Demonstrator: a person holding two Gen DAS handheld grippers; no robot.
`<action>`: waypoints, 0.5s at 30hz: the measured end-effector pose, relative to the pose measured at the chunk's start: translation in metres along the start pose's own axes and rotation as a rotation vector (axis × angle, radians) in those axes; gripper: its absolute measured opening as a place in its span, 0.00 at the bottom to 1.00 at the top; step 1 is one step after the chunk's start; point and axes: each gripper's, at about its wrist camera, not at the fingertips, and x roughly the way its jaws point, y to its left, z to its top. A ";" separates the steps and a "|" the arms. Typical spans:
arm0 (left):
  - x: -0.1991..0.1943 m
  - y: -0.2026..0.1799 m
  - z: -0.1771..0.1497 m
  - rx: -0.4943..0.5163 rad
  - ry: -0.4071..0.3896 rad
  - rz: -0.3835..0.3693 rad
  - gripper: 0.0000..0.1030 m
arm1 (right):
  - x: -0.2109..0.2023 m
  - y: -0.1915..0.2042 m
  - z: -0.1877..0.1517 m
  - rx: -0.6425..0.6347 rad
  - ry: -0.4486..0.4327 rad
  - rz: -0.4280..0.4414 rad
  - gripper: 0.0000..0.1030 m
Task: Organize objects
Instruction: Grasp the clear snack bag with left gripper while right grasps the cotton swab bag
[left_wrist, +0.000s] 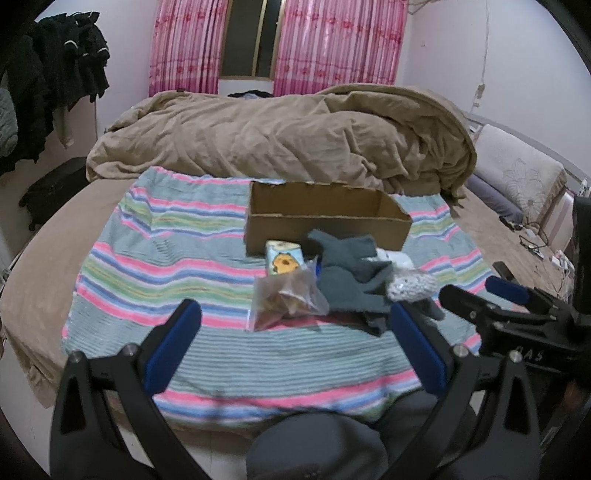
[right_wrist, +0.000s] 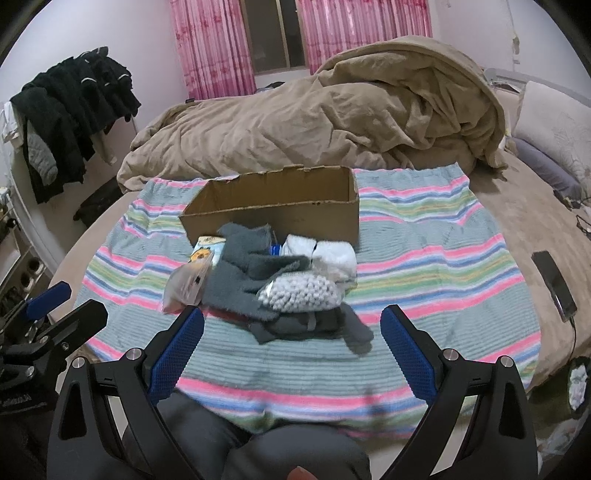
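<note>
Clutter pile (right_wrist: 266, 280) (grey gloves, white socks, beaded pouch, snack bag, tissue pack) heaped on striped blanket (right_wrist: 424, 258), touching front of empty cardboard box (right_wrist: 280, 206), likely destination. Left gripper (left_wrist: 295, 354) and right gripper (right_wrist: 291, 354) both spread wide, empty, poised near pile for first pick.

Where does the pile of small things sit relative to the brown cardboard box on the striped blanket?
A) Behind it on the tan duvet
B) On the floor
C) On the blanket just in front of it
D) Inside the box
C: the grey fleece cloth, clear plastic bag and the rest lie on the striped blanket, in front of the brown cardboard box.
</note>
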 end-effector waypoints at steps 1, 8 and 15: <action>0.006 0.001 0.001 0.001 0.007 -0.003 0.99 | 0.005 -0.001 0.001 0.000 0.004 -0.004 0.95; 0.055 0.009 0.007 0.009 0.053 0.003 0.99 | 0.044 -0.009 0.010 -0.022 0.044 -0.021 0.95; 0.104 0.016 0.009 0.016 0.105 0.017 0.99 | 0.083 -0.022 0.011 0.003 0.097 -0.028 0.95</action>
